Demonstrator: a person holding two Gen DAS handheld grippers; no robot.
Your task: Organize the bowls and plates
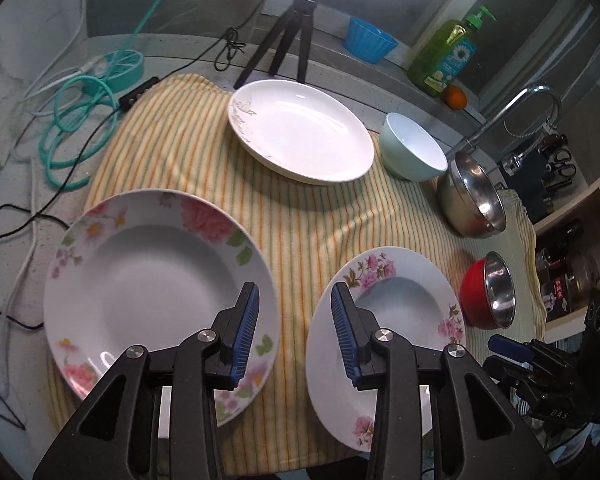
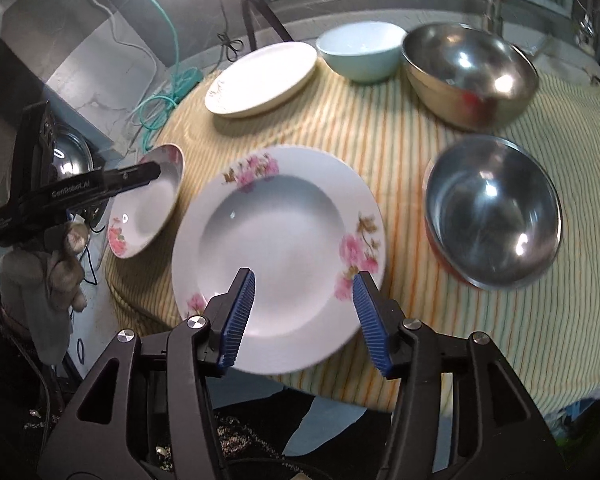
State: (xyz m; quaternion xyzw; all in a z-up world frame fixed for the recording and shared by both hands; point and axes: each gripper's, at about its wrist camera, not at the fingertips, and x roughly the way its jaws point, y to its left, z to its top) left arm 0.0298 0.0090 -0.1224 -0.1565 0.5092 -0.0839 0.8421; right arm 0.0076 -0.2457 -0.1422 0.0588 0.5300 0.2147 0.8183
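Striped cloth bare between floral plates, rims apart.

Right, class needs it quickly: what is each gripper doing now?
Left gripper: open, holding nothing.
Right gripper: open, holding nothing.

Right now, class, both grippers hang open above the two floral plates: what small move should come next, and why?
Probably lower the right gripper so its fingers straddle the near rim of the small floral plate, then close. That plate lies alone beside the larger floral plate, so it could be stacked there. Both grippers hold nothing.
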